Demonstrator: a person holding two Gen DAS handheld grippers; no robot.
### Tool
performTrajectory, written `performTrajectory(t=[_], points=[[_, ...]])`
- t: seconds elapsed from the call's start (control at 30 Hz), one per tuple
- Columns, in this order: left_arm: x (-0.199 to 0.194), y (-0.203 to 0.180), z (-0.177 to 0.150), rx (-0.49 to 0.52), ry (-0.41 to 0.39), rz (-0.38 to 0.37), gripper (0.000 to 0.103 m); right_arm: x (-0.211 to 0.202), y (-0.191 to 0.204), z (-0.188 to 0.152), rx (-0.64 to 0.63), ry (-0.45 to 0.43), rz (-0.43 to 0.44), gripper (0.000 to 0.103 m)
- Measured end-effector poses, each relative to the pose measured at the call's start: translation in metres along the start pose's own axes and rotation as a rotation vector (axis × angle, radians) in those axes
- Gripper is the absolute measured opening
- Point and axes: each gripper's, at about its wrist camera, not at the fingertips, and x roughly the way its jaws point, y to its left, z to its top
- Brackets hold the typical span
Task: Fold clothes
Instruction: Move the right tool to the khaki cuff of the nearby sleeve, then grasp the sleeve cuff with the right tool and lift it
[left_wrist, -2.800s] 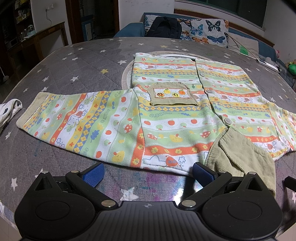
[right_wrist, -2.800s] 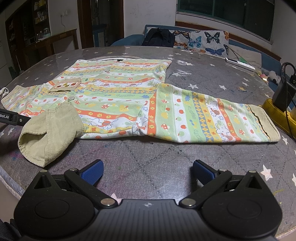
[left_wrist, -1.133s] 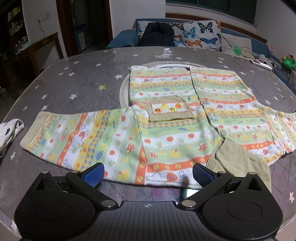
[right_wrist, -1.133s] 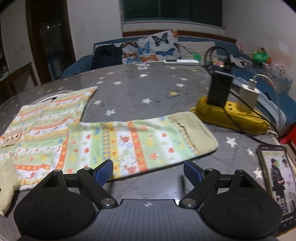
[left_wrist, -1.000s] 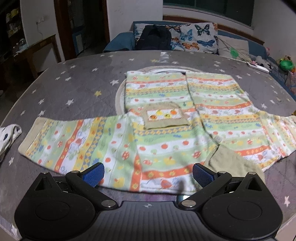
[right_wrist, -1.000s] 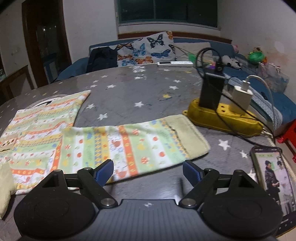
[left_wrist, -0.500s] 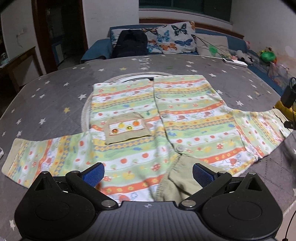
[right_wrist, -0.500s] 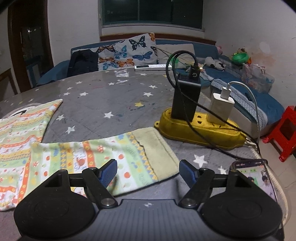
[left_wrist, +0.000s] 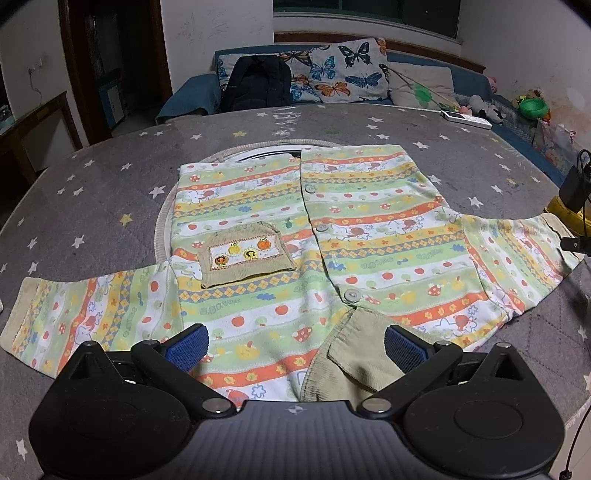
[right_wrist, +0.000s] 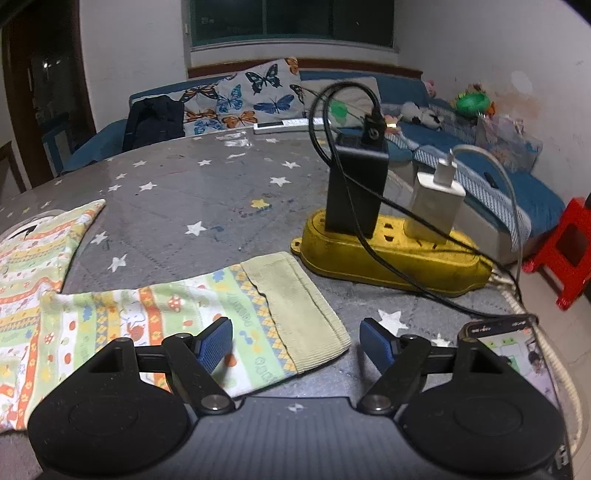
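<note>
On grey star-print quilted tabletop (left_wrist: 92, 177), striped knit cardigan (left_wrist: 369, 229) lay flat, ribbed cuff (right_wrist: 299, 314) beside yellow power strip (right_wrist: 388, 266). Left tool (left_wrist: 293, 345) released; right tool (right_wrist: 295, 341) opening, straddling cuff, no contact.

Both wrist views look down along their jaws, sharing the cardigan (left_wrist: 332, 236).

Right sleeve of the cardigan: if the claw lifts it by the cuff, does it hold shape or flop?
Likely flops: the sleeve is thin knit lying flat on the table. The ribbed cuff looks thicker, so probably grips well. Probably light, though it may drag the cardigan body.
</note>
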Motion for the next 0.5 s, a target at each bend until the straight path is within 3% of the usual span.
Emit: performTrajectory(t=[0.23, 0.3, 0.43, 0.5], points=[[0.0036, 0.0005, -0.0007, 0.001, 0.011, 0.003, 0.103, 0.0087, 0.0032, -0.0019, -0.009, 0.020, 0.019, 0.073], [0.0040, -0.0004, -0.0005, 0.003, 0.011, 0.002, 0.103, 0.0084, 0.0040, -0.0021, -0.012, 0.017, 0.021, 0.058], [0.0039, -0.0024, -0.0006, 0.008, 0.010, -0.002, 0.103, 0.0074, 0.0016, -0.0003, -0.002, 0.019, 0.034, 0.045], [0.0038, -0.0027, -0.0007, 0.008, 0.010, -0.001, 0.103, 0.0057, -0.0014, 0.0007, 0.016, 0.016, 0.044, 0.032]])
